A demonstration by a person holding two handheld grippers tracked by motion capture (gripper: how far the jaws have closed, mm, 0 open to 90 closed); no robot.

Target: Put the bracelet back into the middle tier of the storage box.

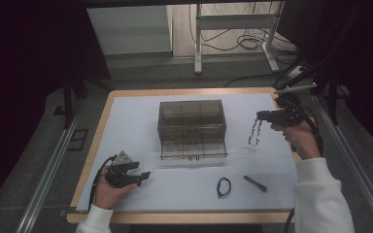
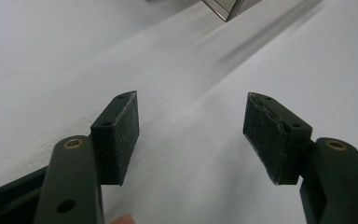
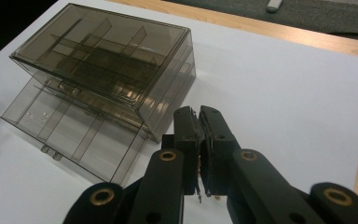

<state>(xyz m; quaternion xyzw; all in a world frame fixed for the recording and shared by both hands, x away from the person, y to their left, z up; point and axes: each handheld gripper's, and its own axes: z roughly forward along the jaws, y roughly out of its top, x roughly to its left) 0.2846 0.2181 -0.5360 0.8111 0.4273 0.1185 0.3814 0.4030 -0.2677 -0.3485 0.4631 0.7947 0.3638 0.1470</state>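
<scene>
The left gripper (image 1: 143, 175) is resting low on the white mat (image 1: 126, 116) at the near left, its jaws standing wide with nothing between them. At the mat's middle, the smoky box (image 1: 192, 121) is sitting with its bottom drawer (image 1: 193, 148) pulled out toward the person. Nearer the front edge, a black ring (image 1: 224, 187) and a dark stick (image 1: 255, 183) are lying apart. At the right, the right gripper (image 1: 261, 116) is pinching a bead chain (image 1: 255, 133), which is dangling above the mat just beside the box.
</scene>
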